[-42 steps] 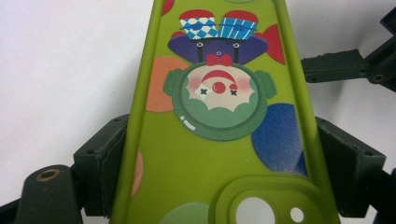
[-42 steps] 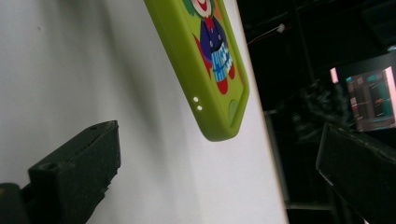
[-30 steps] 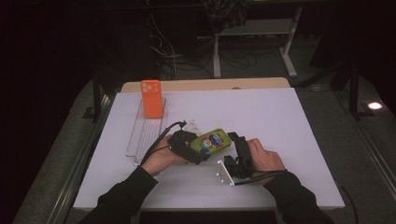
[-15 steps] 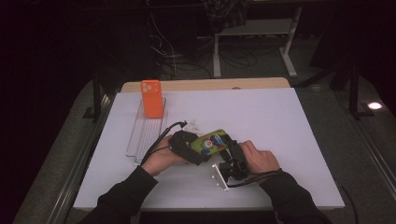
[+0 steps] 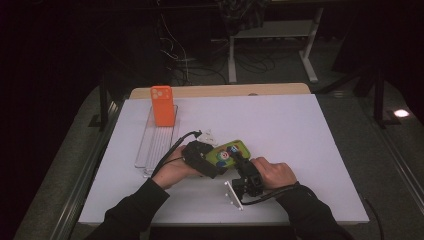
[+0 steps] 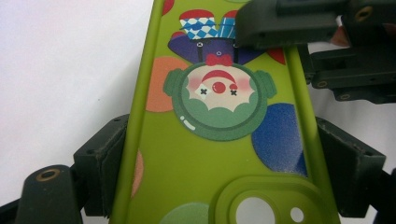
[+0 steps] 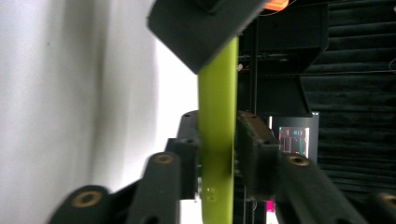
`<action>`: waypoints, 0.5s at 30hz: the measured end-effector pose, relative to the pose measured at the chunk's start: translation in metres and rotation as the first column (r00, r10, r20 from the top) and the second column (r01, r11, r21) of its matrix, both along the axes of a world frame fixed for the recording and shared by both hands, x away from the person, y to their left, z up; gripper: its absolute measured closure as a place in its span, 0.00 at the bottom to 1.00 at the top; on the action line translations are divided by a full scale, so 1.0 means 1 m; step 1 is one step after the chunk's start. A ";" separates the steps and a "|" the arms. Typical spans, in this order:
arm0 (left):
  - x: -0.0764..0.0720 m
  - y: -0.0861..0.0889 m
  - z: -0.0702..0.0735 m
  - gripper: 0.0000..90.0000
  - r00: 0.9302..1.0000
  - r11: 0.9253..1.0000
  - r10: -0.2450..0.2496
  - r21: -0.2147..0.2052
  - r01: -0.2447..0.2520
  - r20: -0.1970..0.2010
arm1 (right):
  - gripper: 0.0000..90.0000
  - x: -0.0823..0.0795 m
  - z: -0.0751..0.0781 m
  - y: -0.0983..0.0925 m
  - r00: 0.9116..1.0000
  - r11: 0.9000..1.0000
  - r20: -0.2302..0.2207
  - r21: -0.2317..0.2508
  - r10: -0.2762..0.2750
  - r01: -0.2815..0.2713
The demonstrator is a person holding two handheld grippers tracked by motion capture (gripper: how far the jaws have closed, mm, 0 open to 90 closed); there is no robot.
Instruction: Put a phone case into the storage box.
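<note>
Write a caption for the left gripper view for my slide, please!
Left claw grips a green clown phone case by its edges while the right claw clamps its far end.

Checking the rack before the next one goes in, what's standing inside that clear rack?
An orange phone case stands upright at the clear rack's far end; its foot is hard to make out.

The phone case (image 5: 227, 151) lies right of the tray (image 5: 150, 145), on the table (image 5: 300, 130).

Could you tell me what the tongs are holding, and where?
Both hold the green phone case: left tongs across its long sides, right tongs just closing on its thin edge.
</note>
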State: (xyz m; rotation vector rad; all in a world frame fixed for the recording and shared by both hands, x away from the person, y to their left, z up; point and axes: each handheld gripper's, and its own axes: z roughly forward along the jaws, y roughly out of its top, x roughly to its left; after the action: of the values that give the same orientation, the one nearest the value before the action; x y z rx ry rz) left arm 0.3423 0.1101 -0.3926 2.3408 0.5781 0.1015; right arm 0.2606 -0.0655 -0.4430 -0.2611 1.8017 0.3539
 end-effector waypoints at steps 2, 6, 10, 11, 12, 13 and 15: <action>0.000 0.000 0.000 0.17 1.000 1.000 0.001 0.000 -0.001 -0.002 | 0.82 0.000 0.000 0.000 1.000 1.000 -0.002 -0.012 -0.001 0.001; 0.001 0.001 0.000 0.17 1.000 1.000 0.001 -0.009 -0.001 -0.014 | 0.84 -0.001 -0.001 0.002 1.000 1.000 0.004 -0.026 -0.004 0.005; 0.001 0.001 0.001 0.16 1.000 1.000 -0.003 -0.011 0.003 0.003 | 0.84 -0.001 -0.001 0.002 1.000 1.000 0.007 -0.028 -0.010 0.011; 0.001 0.001 0.001 0.16 1.000 1.000 -0.005 -0.021 0.006 0.008 | 0.84 -0.001 0.000 0.002 1.000 1.000 0.003 -0.022 -0.010 0.011; 0.000 0.001 0.001 0.15 1.000 1.000 -0.002 -0.026 0.002 0.016 | 0.84 -0.001 0.000 0.002 1.000 1.000 -0.001 -0.021 -0.008 0.008; 0.001 0.002 0.002 0.13 1.000 1.000 -0.007 -0.020 0.008 0.020 | 0.84 -0.001 0.001 0.002 1.000 1.000 0.002 -0.013 -0.009 0.009; 0.000 0.001 0.002 0.08 1.000 0.999 -0.001 -0.055 0.001 0.002 | 0.84 -0.001 0.001 0.001 1.000 1.000 -0.005 -0.016 -0.015 0.015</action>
State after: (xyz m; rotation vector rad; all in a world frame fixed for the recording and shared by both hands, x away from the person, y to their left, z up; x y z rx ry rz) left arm 0.3419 0.1113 -0.3904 2.2877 0.5716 0.0864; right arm 0.2598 -0.0642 -0.4422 -0.2584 1.8118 0.3298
